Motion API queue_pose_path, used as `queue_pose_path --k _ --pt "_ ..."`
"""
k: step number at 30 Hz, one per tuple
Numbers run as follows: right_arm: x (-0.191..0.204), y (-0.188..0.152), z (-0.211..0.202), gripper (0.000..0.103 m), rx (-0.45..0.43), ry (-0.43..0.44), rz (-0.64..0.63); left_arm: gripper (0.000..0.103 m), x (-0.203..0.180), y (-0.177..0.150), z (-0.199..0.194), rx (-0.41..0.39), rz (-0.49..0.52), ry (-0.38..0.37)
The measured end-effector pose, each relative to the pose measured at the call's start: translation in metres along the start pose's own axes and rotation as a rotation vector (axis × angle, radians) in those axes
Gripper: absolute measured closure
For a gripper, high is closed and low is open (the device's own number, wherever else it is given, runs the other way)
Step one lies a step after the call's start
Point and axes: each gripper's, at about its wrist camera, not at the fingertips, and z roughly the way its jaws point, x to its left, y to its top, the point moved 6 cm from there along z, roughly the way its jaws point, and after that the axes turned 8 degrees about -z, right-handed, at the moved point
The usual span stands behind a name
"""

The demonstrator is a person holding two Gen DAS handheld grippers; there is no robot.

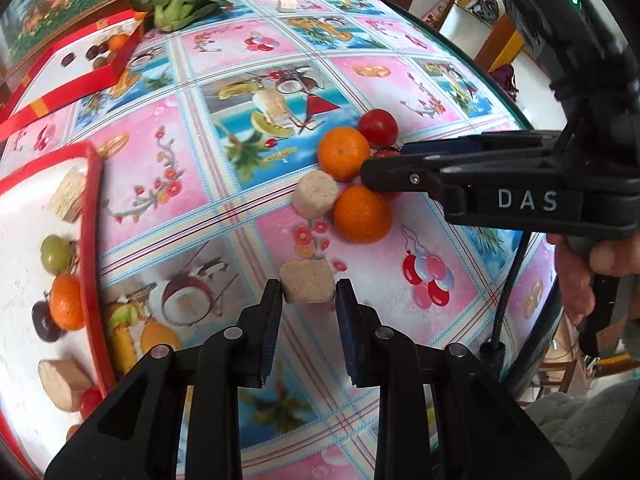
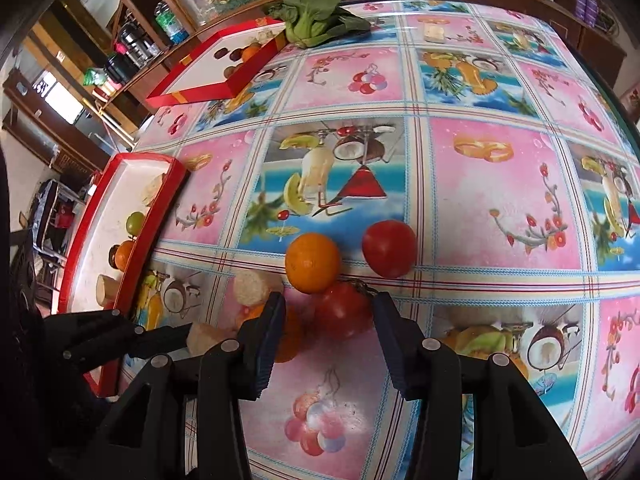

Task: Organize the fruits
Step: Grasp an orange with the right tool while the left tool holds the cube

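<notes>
My left gripper (image 1: 309, 286) is shut on a beige block (image 1: 306, 276), held above the patterned tablecloth. In the right wrist view it shows at the lower left, still on the beige block (image 2: 204, 338). My right gripper (image 2: 331, 300) is open and points down at a cluster of fruit. A red tomato (image 2: 342, 316) lies between its fingers, with a gap on the left side. Just past it sit an orange (image 2: 312, 263) and a second tomato (image 2: 389, 248). Another orange (image 1: 362, 214) and a beige cylinder (image 1: 316, 199) lie beside them.
A red-rimmed tray (image 1: 90, 240) at the left holds a green fruit, an orange, a plum and beige chunks. A second red tray (image 1: 92, 76) with dark fruits stands farther back. A leafy green vegetable (image 1: 176, 0) lies at the table's far edge. A hand (image 1: 576, 276) holds the right gripper.
</notes>
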Motion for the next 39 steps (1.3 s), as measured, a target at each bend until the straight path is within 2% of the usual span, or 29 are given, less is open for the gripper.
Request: queue_pose_path --k 17,26,32,35,39 --pt "-0.002 -0.006 -0.002 0.053 -0.019 0.022 0.026 0.078 0.044 -0.010 -0.046 -0.079 -0.119 -0.016" --pt "0.006 -0.016 -0.008 0.054 -0.031 0.019 0.013 0.078 0.041 -0.020 -0.028 -0.027 -0.111 -0.028" --pt "-0.002 -0.010 -0.008 0.055 -0.032 -0.023 0.060 0.078 0.036 -0.019 -0.033 -0.039 -0.100 -0.044" --pt "0.005 -0.011 -0.016 0.055 -0.046 0.022 0.067 0.078 0.041 -0.021 -0.041 -0.054 -0.111 -0.046" --pt "0.028 -0.011 -0.017 0.054 -0.047 0.059 0.006 0.078 0.053 -0.026 -0.049 -0.066 -0.155 -0.052"
